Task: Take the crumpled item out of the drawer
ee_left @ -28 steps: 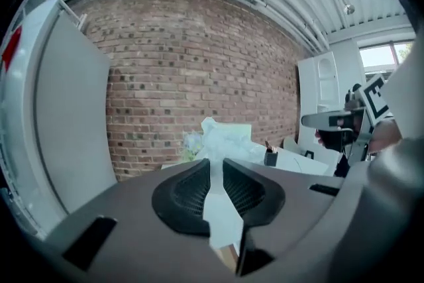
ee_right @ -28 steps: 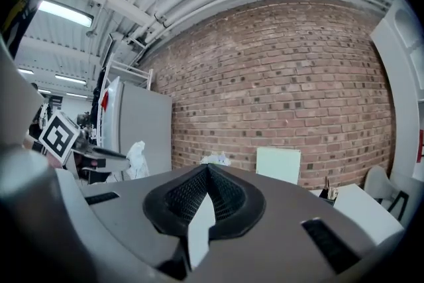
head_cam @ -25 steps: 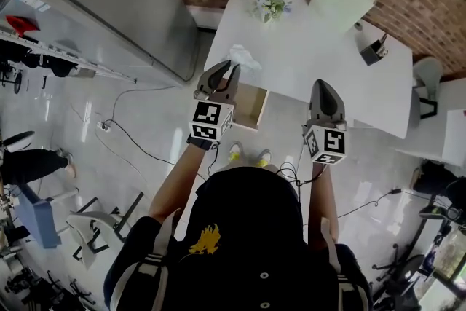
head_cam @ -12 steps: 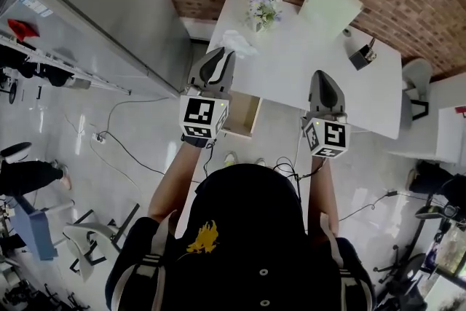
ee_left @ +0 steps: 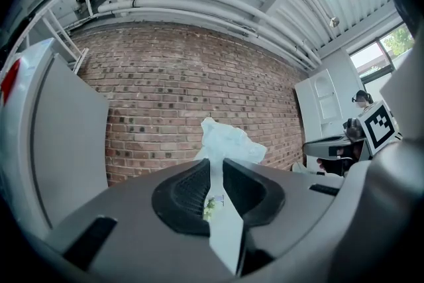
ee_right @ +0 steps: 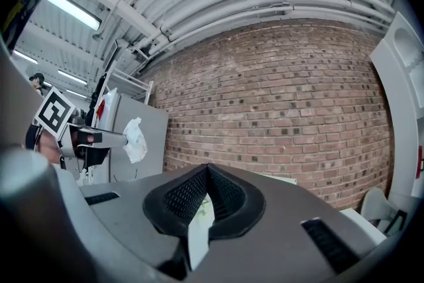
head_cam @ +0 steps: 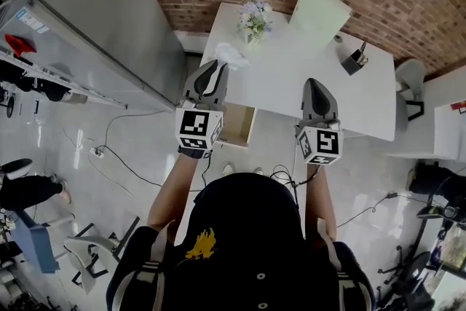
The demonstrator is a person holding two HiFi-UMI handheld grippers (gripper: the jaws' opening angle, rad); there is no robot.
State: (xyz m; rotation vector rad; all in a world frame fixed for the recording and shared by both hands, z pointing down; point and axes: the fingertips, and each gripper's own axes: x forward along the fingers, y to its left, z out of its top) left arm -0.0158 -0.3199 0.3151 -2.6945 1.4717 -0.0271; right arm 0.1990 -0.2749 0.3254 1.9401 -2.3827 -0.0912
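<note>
My left gripper [head_cam: 218, 66] is shut on a crumpled white paper item [head_cam: 231, 54], held up over the near left edge of the white table [head_cam: 328, 87]. In the left gripper view the crumpled item [ee_left: 226, 142] sticks out above the left gripper [ee_left: 216, 166], against the brick wall. Below and nearer me, the drawer [head_cam: 239, 126] stands pulled out from the table's left end. My right gripper [head_cam: 314, 84] is shut and empty over the table's front edge; the right gripper [ee_right: 207, 169] has its tips meeting. The crumpled item [ee_right: 135, 138] also shows at the left of the right gripper view.
A vase of flowers [head_cam: 252, 17] stands at the table's far left. A pale chair [head_cam: 319, 5] is behind the table and a dark pen holder [head_cam: 353, 60] is at its right. A grey cabinet [head_cam: 102, 18] stands to the left, and cables [head_cam: 120, 149] lie on the floor.
Both grippers have risen and tilted up. The left one has carried the crumpled item farther from the open drawer, up over the table's edge.
</note>
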